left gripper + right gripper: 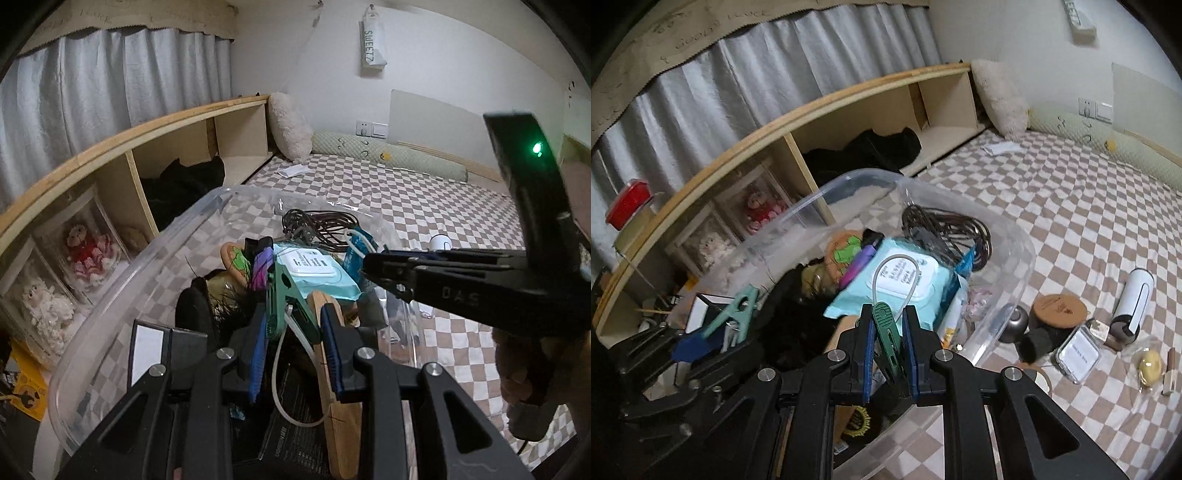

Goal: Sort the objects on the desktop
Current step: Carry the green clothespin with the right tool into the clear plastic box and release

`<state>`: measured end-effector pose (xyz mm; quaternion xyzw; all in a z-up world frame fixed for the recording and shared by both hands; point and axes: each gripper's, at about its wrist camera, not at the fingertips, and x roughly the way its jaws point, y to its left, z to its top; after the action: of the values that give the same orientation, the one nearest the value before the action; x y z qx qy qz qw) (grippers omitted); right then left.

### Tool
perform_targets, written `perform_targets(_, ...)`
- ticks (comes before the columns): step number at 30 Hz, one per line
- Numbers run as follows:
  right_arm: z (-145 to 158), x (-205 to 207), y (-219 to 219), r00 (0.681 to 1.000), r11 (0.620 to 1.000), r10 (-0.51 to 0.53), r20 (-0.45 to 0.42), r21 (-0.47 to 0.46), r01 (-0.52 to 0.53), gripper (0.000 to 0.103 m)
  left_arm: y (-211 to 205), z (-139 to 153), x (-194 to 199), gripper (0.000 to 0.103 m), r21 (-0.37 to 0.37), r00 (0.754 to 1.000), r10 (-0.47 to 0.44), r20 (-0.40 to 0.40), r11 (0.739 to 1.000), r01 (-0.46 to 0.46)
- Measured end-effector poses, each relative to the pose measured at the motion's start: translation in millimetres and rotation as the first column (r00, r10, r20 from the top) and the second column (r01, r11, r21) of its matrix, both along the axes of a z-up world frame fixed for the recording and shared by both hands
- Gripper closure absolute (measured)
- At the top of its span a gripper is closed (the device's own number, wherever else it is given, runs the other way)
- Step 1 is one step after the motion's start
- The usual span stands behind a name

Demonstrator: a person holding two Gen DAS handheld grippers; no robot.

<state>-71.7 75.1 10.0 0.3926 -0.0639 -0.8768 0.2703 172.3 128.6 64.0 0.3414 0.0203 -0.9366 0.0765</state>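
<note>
A clear plastic bin [122,273] sits on the checkered bed and holds a blue wet-wipes pack [317,273], a dark cable coil [321,225] and other small items. My left gripper [295,325] hangs over the bin with a light green clothespin [284,306] between its blue pads; a white cord loops from the pin. My right gripper [888,332] is shut on a dark green clothespin [886,332] above the bin [1004,236], and it shows from the side in the left wrist view [373,269]. The light green pin also shows in the right wrist view [735,314].
A wooden shelf [798,122] with dolls and black cloth runs along the left. On the bed to the right lie a white tube [1137,299], a round cork lid [1058,306], a small clear box [1078,350], a yellow item [1148,363] and a dark bowl [1015,325].
</note>
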Motion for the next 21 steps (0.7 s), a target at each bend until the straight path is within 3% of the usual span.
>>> perform_targets(5, -8, 0, -1, 0.998, 0.998, 0.045, 0.045, -0.04, -0.044, 0.087, -16, -5, -9, 0.075, 0.002, 1.0, 0.001, 0.012, 1.0, -0.001)
perform_targets(11, -9, 2, -7, 0.998, 0.999, 0.043, 0.039, -0.02, -0.042, 0.087, -21, -2, -7, 0.075, 0.01, 1.0, 0.022, 0.008, 1.0, -0.022)
perform_targets(13, -8, 2, -6, 0.999, 0.999, 0.031, 0.042, -0.029, -0.03, 0.087, -61, -4, -28, 0.063, 0.017, 1.0, 0.029, 0.004, 0.999, -0.029)
perform_targets(14, -8, 1, -4, 0.999, 0.999, 0.023, 0.046, -0.037, -0.022, 0.086, -63, -1, -27, 0.048, 0.029, 0.999, 0.032, 0.001, 0.999, -0.032)
perform_targets(15, -8, 0, -2, 0.999, 0.999, 0.015, 0.053, -0.048, -0.012, 0.084, -99, -12, -43, 0.041, 0.039, 0.999, 0.035, -0.003, 0.999, -0.035)
perform_targets(16, -8, 0, 0, 0.998, 0.999, 0.004, 0.055, -0.051, -0.001, 0.068, -118, -17, -50, 0.041, 0.044, 0.999, 0.037, -0.008, 0.998, -0.037)
perform_targets(17, -7, 0, 2, 0.998, 0.999, -0.007, 0.057, -0.052, 0.01, 0.041, -138, -23, -58, 0.041, 0.044, 0.999, 0.038, -0.013, 0.998, -0.037)
perform_targets(18, -6, 0, 3, 0.998, 0.999, -0.019, 0.053, -0.045, 0.022, 0.035, -180, -38, -76, 0.041, 0.043, 0.999, 0.038, -0.016, 0.998, -0.037)
perform_targets(21, 1, 3, 2, 1.0, 1.0, -0.025, 0.01, -0.008, 0.025, 0.035, -226, -54, -93, 0.041, 0.041, 0.999, 0.035, -0.017, 0.999, -0.035)
